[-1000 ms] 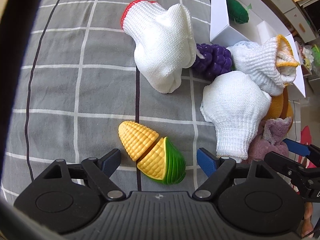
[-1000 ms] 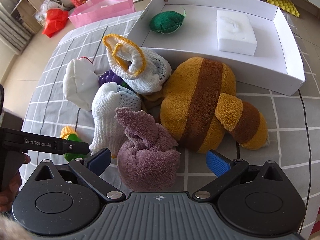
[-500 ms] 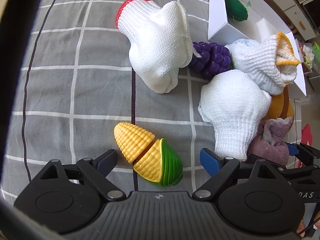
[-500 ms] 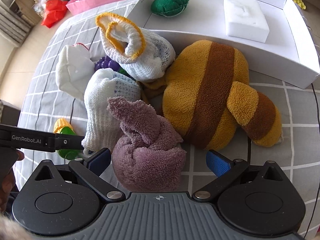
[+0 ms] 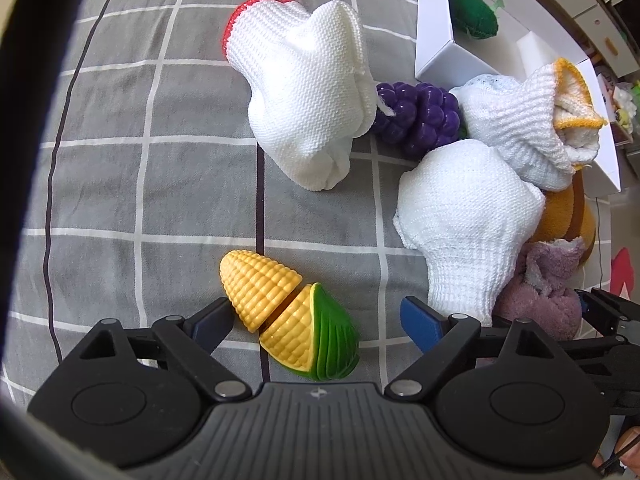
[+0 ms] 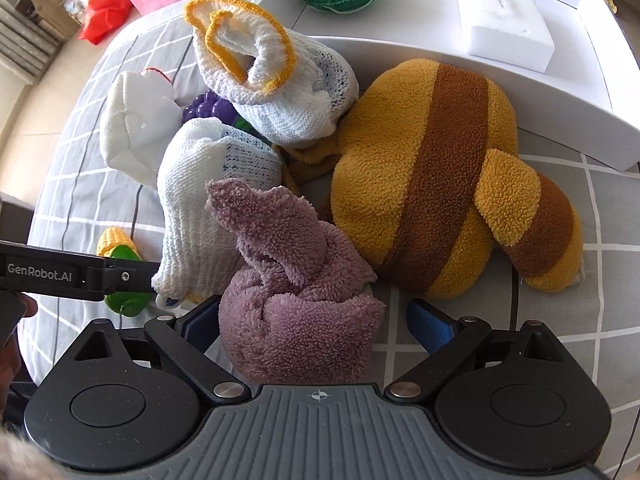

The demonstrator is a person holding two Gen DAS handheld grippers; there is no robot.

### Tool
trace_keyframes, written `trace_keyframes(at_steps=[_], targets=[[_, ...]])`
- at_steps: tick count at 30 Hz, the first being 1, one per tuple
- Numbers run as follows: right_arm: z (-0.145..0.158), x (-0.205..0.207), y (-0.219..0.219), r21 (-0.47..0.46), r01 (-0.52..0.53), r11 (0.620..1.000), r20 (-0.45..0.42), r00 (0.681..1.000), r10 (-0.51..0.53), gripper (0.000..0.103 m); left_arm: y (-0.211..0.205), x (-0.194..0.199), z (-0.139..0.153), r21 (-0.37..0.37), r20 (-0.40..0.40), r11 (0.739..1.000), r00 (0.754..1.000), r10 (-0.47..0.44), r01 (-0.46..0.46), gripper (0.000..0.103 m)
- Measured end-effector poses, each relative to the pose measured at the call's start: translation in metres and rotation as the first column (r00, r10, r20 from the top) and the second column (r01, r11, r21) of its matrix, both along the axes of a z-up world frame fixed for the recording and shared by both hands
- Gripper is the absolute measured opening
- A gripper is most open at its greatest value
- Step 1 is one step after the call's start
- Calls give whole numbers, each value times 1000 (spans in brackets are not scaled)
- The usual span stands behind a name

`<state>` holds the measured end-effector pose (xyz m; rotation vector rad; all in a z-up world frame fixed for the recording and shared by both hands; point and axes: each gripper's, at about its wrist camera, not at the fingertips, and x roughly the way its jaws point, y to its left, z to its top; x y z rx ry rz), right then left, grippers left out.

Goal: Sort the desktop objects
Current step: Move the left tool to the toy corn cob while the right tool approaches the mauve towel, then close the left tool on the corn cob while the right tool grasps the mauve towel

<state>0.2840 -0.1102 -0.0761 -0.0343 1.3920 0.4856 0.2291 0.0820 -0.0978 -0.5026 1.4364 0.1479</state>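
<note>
One yellow-and-green plastic corn cob [image 5: 290, 314] is bracketed by the spread left gripper [image 5: 316, 320], one knotted purple fleece cloth [image 6: 298, 304] by the spread right gripper [image 6: 316, 320], beside three white knitted gloves [image 5: 308, 88]

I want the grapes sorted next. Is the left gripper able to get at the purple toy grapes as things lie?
Probably not cleanly. The purple toy grapes sit wedged between the red-cuffed glove and yellow-cuffed glove, and the open left gripper is down straddling the toy corn.
</note>
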Motion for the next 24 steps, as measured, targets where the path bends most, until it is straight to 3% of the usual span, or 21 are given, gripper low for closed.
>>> trace_keyframes(at_steps=[10,12,14,17,21,24], targets=[[2,-13,5,-19,-35,999,28,999,36,82,-13,36,-1,67,-7,998,1000,-13,13,80],[2,-15,4,-22,-37,999,32,999,38,82,-19,-12,-6,83,-5,996,1000,-15,15,79],[2,-17,4,-25,-38,999,36,999,39,82,-22,-17,-7,99,-8,995,1000,-17,18,76],[1,-21,4,-34,-48,998,41,998,49,83,-28,-13,-7,123,-4,992,1000,-11,12,68],[1,-26,3,-45,-52,998,44,998,54,81,-16,-4,4,151,10,989,1000,4,-5,44],[2,-30,1,-52,-50,997,47,997,53,77,-10,-3,3,127,18,992,1000,23,-25,41]])
